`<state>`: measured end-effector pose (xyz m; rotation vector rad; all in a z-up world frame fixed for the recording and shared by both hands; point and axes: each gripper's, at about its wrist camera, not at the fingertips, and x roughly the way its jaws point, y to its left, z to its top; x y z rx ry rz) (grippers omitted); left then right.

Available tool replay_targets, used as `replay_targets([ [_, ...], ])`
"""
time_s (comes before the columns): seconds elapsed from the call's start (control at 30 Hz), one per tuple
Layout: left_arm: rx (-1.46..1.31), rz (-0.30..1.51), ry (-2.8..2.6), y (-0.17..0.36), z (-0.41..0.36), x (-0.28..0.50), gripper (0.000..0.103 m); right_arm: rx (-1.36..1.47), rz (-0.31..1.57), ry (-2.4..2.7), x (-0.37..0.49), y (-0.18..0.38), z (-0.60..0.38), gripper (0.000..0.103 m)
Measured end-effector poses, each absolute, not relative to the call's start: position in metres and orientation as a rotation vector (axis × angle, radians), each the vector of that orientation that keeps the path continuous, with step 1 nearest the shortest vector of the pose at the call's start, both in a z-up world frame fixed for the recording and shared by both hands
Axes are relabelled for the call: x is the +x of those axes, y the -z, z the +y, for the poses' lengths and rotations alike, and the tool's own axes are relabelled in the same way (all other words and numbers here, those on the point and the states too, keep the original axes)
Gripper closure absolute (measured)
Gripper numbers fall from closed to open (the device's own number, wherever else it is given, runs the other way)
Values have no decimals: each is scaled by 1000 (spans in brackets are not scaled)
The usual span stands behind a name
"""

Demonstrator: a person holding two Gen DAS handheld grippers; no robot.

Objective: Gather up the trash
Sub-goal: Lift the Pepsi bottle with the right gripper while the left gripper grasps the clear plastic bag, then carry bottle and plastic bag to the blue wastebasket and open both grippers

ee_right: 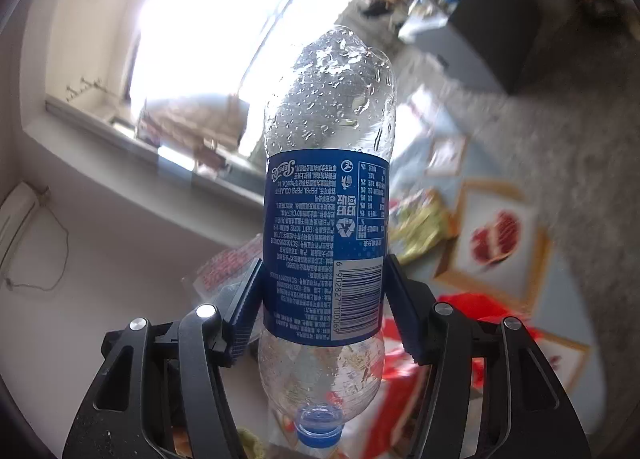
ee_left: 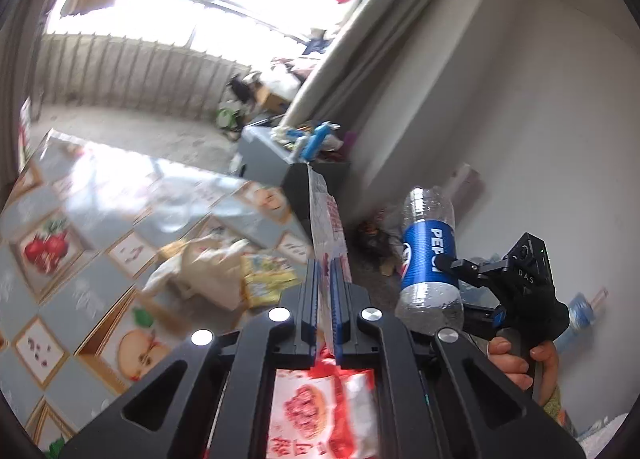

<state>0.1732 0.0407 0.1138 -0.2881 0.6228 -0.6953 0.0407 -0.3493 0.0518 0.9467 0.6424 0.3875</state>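
Both hand-held grippers are loaded and lifted, so the pick-up step looks finished and the carry to a bin is in hand: the left hand-held gripper (ee_left: 325, 259) is pinched flat on a red-and-white snack bag (ee_left: 320, 411), while the right hand-held gripper (ee_right: 324, 299) is clamped across the blue label of an empty Pepsi bottle (ee_right: 326, 195) held cap-down. Next, I judge, both loads need carrying to a trash container (none is clearly visible), keeping apart from each other and clear of the fruit-patterned desk (ee_left: 80, 267) edge, where a yellow wrapper (ee_left: 266, 275) and crumpled paper (ee_left: 196, 267) remain.
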Motion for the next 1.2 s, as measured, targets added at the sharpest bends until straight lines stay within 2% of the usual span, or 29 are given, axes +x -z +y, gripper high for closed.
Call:
replay_targets([
  [0.1, -241, 609, 821, -135, 4, 168, 98, 952, 557, -276, -4, -62, -396, 47],
  [0.2, -177, 673, 937, -143, -45, 169, 98, 988, 487, -131, -63, -56, -445, 47],
  [0.4, -28, 892, 1086, -128, -165, 167, 98, 1150, 441, 94, -155, 8, -516, 47],
  [0.6, 173, 1094, 1144, -77, -296, 149, 98, 1414, 519, 215, -199, 116, -562, 47],
  [0.83, 449, 1177, 1136, 0, -424, 115, 98, 1614, 657, 270, -174, 213, -584, 47],
  [0.93, 552, 1189, 1138, 32, -468, 104, 97, 1651, 691, 296, -161, 241, -603, 43],
  [0.97, 598, 1196, 1133, 45, -482, 101, 96, 1665, 701, 299, -156, 250, -611, 37],
  [1.03, 655, 1210, 1096, 66, -502, 99, 82, 1722, 690, 291, -145, 275, -629, 22],
  [1.07, 677, 1219, 1069, 77, -508, 98, 72, 1738, 696, 293, -141, 287, -635, 22],
  [1.2, 632, 1252, 1030, 88, -509, 106, 71, 1843, 714, 368, -147, 321, -643, 22],
])
